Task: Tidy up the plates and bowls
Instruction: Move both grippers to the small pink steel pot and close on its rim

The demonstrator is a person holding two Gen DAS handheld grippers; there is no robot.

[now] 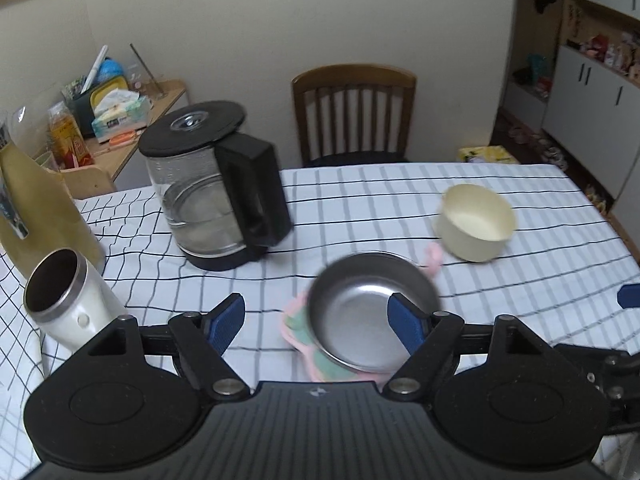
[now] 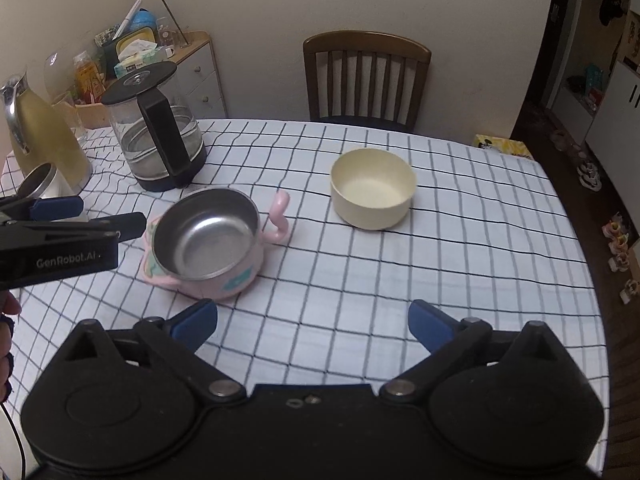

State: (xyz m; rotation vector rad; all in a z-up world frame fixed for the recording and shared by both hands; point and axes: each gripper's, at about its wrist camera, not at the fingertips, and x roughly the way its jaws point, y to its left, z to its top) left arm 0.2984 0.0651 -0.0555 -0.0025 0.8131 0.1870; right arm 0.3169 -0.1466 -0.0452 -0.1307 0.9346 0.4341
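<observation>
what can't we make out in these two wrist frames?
- Pink bowl outside: left wrist view, mostly hidden by its steel liner and the left gripper; motion blur as well.
- Cream bowl: left wrist view, rim blurred.
- Right gripper: left wrist view, cut off by the right edge, only a blue tip shows.
- Tumbler: right wrist view, partly hidden behind the left gripper.
- Shelf clutter: too small to identify.
</observation>
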